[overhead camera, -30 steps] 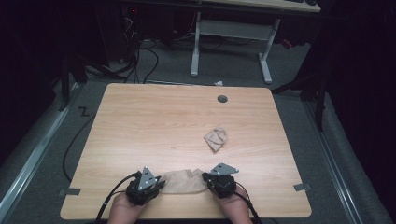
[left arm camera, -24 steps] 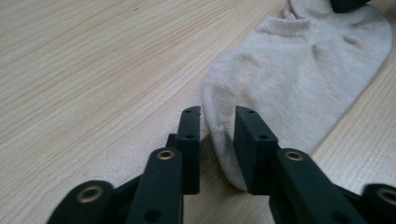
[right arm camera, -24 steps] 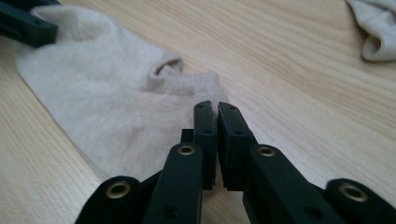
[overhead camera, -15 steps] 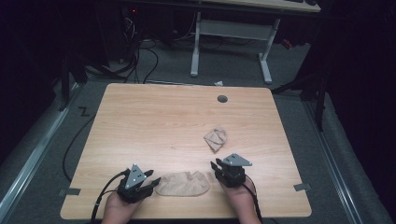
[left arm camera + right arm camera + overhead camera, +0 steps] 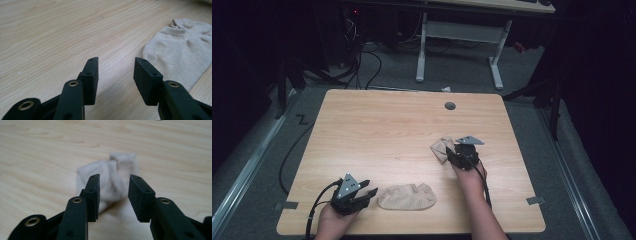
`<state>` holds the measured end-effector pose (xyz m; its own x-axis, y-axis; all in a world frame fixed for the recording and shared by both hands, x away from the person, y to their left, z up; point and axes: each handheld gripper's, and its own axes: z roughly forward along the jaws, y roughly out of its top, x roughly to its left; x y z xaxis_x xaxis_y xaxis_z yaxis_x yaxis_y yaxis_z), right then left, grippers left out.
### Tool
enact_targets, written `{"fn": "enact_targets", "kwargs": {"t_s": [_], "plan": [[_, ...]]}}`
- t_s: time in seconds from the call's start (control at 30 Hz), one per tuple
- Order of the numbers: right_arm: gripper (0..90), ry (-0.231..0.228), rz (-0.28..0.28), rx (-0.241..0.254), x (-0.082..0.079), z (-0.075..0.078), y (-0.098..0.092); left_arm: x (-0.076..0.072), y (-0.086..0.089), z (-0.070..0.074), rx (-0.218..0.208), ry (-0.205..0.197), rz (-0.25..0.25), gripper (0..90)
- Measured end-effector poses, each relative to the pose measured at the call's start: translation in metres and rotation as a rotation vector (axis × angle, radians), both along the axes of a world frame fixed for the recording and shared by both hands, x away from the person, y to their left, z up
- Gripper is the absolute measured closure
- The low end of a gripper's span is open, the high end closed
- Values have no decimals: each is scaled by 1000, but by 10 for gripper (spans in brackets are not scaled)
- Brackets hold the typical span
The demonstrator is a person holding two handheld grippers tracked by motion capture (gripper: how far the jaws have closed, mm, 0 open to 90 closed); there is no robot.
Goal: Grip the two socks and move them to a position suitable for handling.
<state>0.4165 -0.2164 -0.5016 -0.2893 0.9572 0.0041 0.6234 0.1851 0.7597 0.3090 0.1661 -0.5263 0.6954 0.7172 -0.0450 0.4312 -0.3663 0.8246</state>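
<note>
Here, on the light wooden table (image 5: 377, 130), the left gripper (image 5: 362, 196) rests with jaws apart and empty just beside a flat beige sock (image 5: 407, 197), while the right gripper (image 5: 451, 155), open, reaches the crumpled beige sock (image 5: 440, 148).

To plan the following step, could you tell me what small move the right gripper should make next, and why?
Probably ease the right gripper forward and close: its jaws stand open just short of the crumpled sock, which lies between them.
</note>
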Motion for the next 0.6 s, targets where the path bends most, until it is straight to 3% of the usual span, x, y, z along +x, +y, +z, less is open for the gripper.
{"fn": "enact_targets", "kwargs": {"t_s": [0.1, 0.17, 0.27, 0.5, 0.6], "plan": [[657, 26, 2, -32, 11, -9, 2, 0, 2, 0, -11, 2, 3, 555], [715, 80, 9, -47, 13, -18, 3, 0, 3, 0, -11, 2, 3, 553], [847, 80, 45, -61, 8, -17, 9, 1, 2, 0, -8, 6, -4, 552], [862, 79, 172, -90, -13, -14, 41, 0, -3, -1, 7, 6, -17, 543], [867, 49, 232, -81, -25, -10, 60, -1, -4, -2, 9, 5, -18, 541]]}}
